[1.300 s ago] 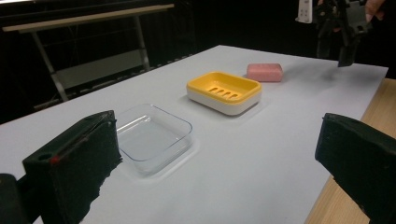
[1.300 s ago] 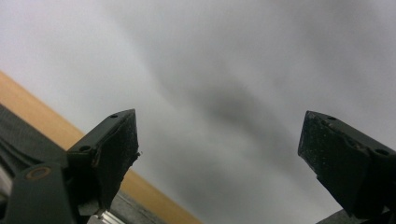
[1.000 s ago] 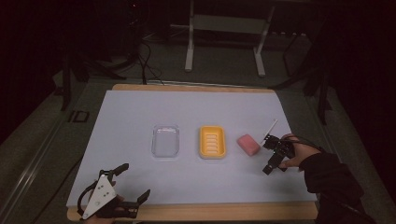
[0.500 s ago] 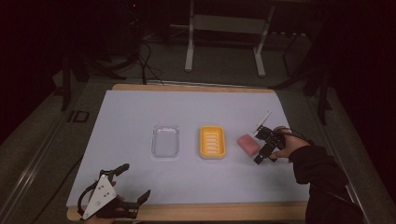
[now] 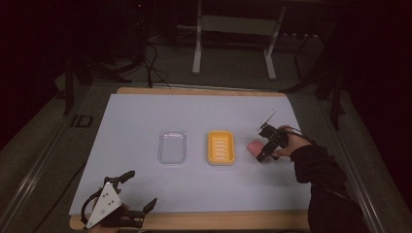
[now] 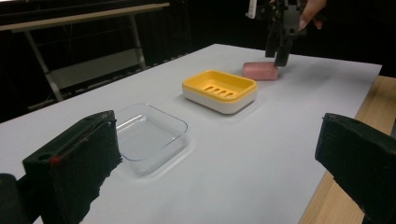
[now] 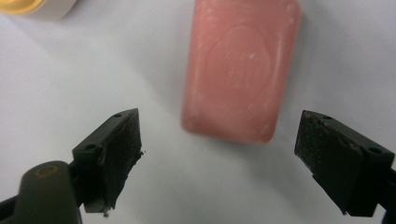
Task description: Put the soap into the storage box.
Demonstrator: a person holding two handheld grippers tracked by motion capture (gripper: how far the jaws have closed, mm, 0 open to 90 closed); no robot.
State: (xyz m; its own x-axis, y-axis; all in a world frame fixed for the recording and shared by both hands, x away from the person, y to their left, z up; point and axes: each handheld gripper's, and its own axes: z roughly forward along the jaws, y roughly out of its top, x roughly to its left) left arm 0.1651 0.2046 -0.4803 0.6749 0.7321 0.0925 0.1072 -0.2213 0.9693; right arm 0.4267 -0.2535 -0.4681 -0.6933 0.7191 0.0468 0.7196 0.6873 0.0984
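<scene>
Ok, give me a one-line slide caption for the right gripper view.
Right gripper, jaws open and just narrowing, poised over the pink soap bar lying flat on the white table.

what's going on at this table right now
A person's right gripper hangs over a pink soap bar lying on the white table cover, jaws open and just narrowing, not touching it. A yellow soap dish and a clear lid sit beside it. The left gripper rests open near the table's front edge.

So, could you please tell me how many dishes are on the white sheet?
2. A clear dish lies left of centre, and a yellow soap dish sits beside it to the right, with the pink soap bar further right. Nothing seems hidden.
</scene>
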